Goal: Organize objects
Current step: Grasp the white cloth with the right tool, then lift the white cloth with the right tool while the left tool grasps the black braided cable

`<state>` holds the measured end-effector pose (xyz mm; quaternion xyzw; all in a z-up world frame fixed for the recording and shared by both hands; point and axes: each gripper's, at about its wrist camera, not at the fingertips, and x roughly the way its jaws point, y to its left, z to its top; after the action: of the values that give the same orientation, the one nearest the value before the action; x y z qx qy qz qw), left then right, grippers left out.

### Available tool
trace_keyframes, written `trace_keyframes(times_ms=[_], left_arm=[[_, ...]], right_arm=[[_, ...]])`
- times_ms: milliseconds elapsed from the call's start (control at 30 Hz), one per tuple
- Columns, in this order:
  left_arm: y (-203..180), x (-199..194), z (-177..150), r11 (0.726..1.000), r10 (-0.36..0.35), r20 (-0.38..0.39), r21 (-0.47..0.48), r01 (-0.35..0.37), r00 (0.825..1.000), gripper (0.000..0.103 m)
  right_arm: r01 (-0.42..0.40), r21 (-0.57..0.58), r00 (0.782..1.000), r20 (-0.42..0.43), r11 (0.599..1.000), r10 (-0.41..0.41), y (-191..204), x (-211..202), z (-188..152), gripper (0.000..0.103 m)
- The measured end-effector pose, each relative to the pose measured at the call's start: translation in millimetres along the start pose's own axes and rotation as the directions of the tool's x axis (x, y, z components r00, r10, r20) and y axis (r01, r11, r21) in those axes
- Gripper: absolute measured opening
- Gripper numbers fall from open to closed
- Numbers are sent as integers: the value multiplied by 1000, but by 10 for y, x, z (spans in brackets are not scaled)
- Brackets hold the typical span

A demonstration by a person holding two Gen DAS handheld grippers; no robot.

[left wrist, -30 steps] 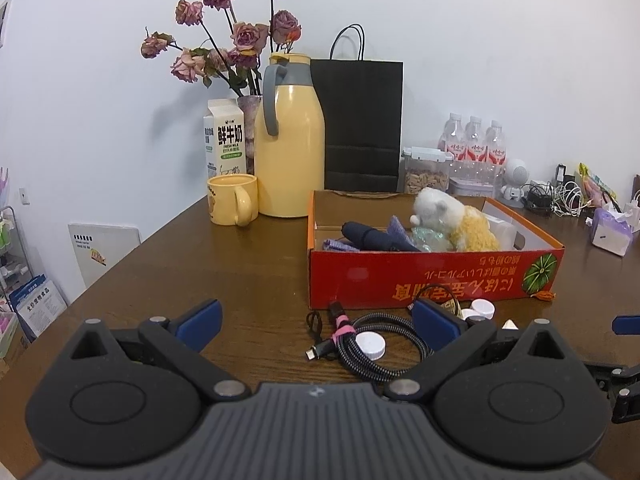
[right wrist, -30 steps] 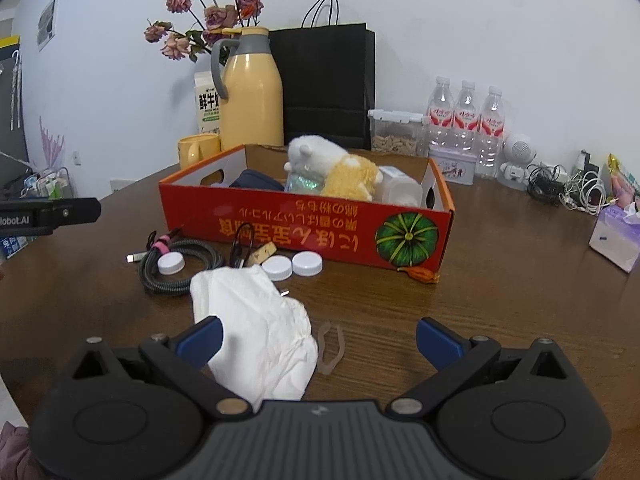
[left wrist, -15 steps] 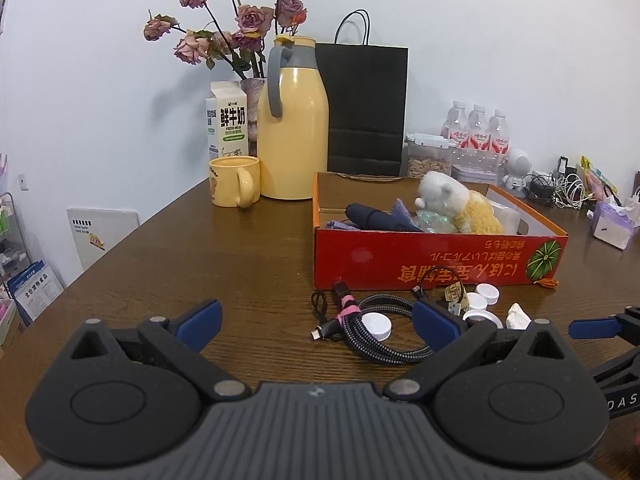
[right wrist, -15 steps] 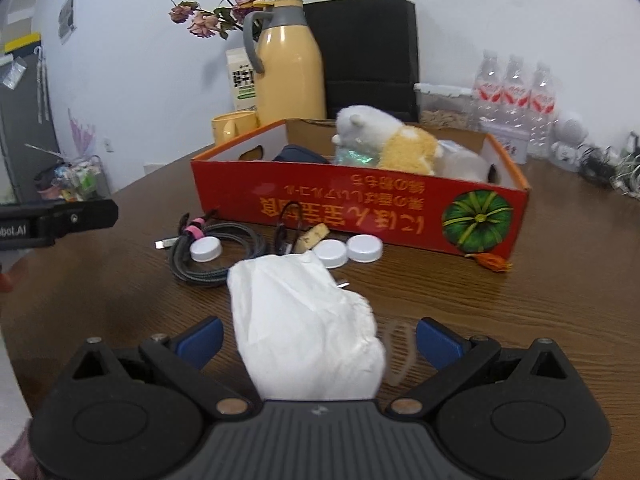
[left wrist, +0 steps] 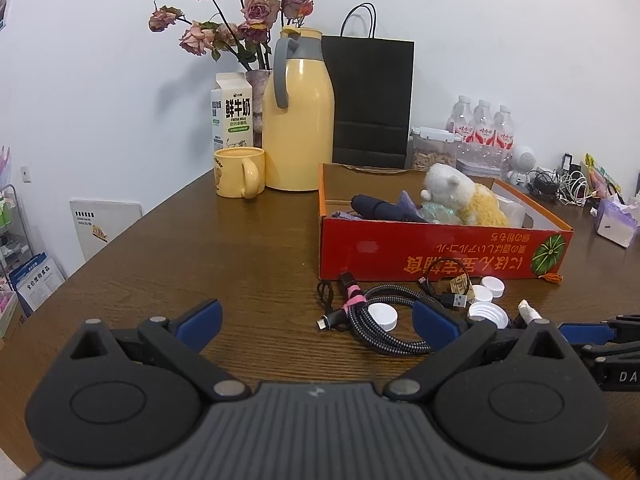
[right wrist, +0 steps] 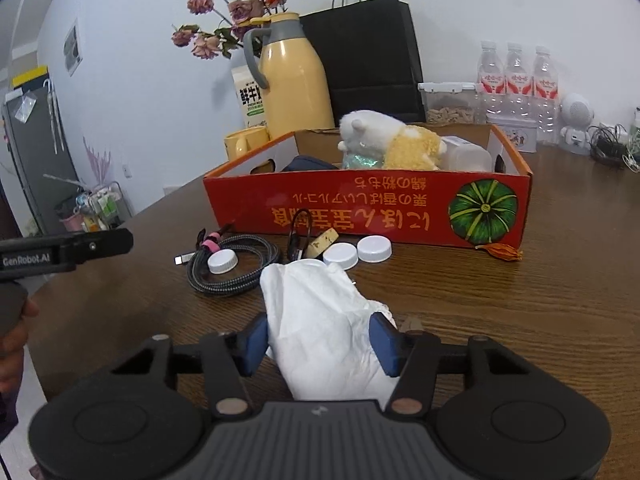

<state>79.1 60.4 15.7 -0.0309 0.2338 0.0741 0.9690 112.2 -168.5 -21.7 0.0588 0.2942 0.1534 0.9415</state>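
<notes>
Right hand-held gripper point(right wrist: 320, 344) closing on white tissue point(right wrist: 324, 320); pads touching it.
Tissue's long axis points toward red box point(right wrist: 360, 208); near end hidden. Left hand-held gripper point(left wrist: 316, 316) released.

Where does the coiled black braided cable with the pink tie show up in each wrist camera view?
Left wrist view: the braided cable lies lower centre-right, on the table in front of the red box, just past the left gripper.
Right wrist view: the cable lies centre-left, left of the white tissue.
Shared landmark: the red box with the pumpkin picture.
</notes>
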Motion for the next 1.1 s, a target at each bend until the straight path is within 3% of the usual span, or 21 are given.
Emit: trace_keyframes(times_ms=[33, 367, 400, 567, 600, 1100], left_arm=[[1, 0, 1, 1000, 1, -1, 1, -1, 1000, 103], [0, -11, -7, 1000, 6, -1, 4, -6, 1000, 103], [0, -10, -7, 1000, 5, -1, 4, -5, 1000, 103], [-8, 0, -7, 1000, 6, -4, 7, -6, 1000, 103], [-13, 5, -8, 1000, 7, -6, 9, -7, 1000, 103], [-206, 282, 6, 999, -9, -56, 49, 11, 998, 103]], right_arm=[[0, 5, 1000, 3, 1000, 0, -7, -12, 0, 43], [-2, 12, 998, 68, 1000, 1, 1, -185, 47, 26], [-1, 11, 997, 76, 1000, 0, 1, -205, 54, 19], [9, 17, 992, 125, 1000, -11, -35, -315, 99, 13], [13, 21, 991, 135, 1000, -15, -54, -331, 113, 7], [68, 74, 973, 214, 995, -82, -324, -344, 283, 5]])
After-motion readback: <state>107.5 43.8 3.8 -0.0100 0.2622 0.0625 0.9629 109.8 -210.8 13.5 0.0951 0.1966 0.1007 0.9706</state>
